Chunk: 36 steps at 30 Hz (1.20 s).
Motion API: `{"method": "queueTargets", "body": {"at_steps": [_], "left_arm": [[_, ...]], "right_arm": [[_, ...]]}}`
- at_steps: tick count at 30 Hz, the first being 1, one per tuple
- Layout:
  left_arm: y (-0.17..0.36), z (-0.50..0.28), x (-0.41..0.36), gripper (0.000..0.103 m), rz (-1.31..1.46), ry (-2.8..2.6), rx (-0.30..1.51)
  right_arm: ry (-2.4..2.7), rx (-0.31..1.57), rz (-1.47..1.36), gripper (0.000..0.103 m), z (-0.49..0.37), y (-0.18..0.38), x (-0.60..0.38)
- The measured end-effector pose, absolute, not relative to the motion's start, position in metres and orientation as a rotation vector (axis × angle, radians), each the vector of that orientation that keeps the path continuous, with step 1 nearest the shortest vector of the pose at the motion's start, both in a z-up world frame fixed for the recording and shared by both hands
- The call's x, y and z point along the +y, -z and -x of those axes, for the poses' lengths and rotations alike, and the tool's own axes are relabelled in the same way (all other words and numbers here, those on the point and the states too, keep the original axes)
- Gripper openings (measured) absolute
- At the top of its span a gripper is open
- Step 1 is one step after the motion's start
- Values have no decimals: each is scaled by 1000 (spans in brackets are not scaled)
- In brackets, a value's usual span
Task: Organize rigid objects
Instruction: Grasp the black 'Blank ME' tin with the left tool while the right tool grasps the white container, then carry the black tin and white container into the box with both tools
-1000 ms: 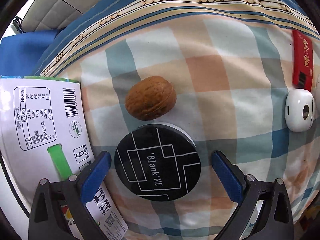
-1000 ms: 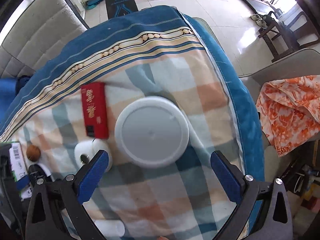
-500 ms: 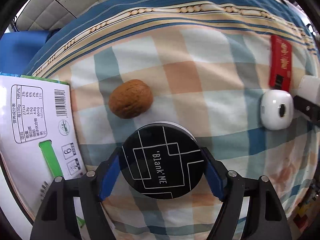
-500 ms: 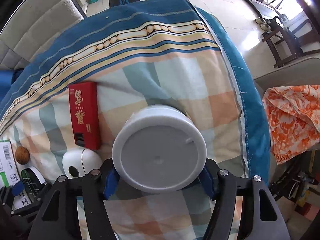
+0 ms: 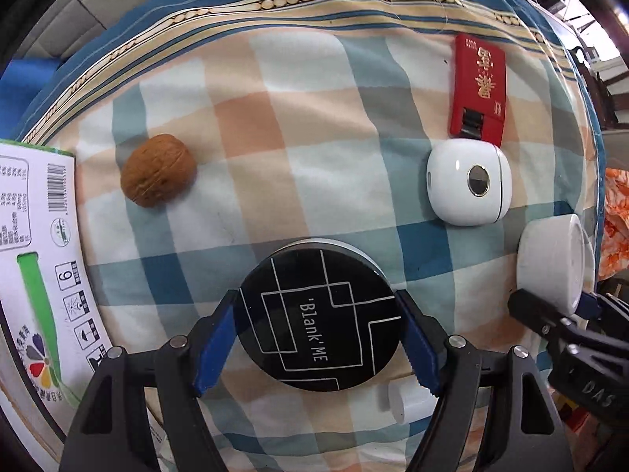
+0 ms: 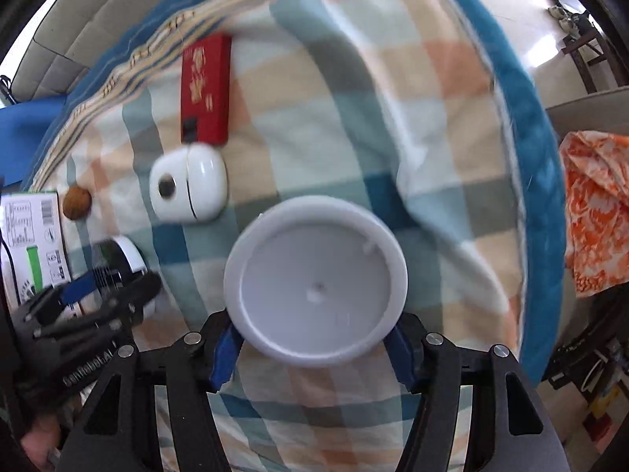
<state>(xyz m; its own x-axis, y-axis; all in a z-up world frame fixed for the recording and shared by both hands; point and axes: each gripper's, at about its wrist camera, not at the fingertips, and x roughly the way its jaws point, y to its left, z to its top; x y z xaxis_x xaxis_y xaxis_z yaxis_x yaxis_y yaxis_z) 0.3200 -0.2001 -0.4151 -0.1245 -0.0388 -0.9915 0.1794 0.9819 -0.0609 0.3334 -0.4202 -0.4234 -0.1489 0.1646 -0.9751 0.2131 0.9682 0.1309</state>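
Observation:
My left gripper [image 5: 316, 344] is shut on a round black tin [image 5: 318, 316] marked "Blank ME" and holds it above the checked cloth. My right gripper [image 6: 314, 348] is shut on a round white jar [image 6: 314, 289] and holds it off the cloth; this jar also shows at the right of the left wrist view [image 5: 550, 261]. A walnut [image 5: 157, 171] lies to the left. A white rounded case [image 5: 468, 181] and a red box [image 5: 477, 88] lie to the right. In the right wrist view the walnut [image 6: 77, 207], white case [image 6: 188, 188], red box [image 6: 205, 88] and left gripper [image 6: 98, 287] sit at the left.
A white printed carton [image 5: 35, 275] lies along the left edge of the cloth. A small white cylinder [image 5: 405, 397] lies under the black tin near the front. The cloth's blue border [image 6: 523, 126] drops off at the right, with an orange patterned cloth [image 6: 597, 216] beyond.
Both grippers closed on their objects, the left on the black tin and the right on the white jar, and lifted them. Both have since moved toward each other over the cloth.

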Motion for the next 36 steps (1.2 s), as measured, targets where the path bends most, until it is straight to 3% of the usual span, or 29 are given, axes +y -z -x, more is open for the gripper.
{"method": "queueTargets", "body": {"at_steps": [8, 16, 19, 22, 36], "left_arm": [[427, -315, -197, 77, -120, 184, 1700], [427, -349, -206, 79, -81, 172, 1716], [427, -351, -209, 78, -96, 169, 1702], [418, -352, -214, 74, -115, 163, 1681], [365, -337, -203, 74, -106, 216, 1570]], "right_arm": [[87, 1720, -349, 63, -335, 430, -425], [145, 1728, -463, 78, -346, 438, -437], [195, 1734, -393, 72, -357, 438, -432], [233, 1737, -316, 72, -360, 437, -418], [157, 1672, -237, 70, -313, 408, -367]]}}
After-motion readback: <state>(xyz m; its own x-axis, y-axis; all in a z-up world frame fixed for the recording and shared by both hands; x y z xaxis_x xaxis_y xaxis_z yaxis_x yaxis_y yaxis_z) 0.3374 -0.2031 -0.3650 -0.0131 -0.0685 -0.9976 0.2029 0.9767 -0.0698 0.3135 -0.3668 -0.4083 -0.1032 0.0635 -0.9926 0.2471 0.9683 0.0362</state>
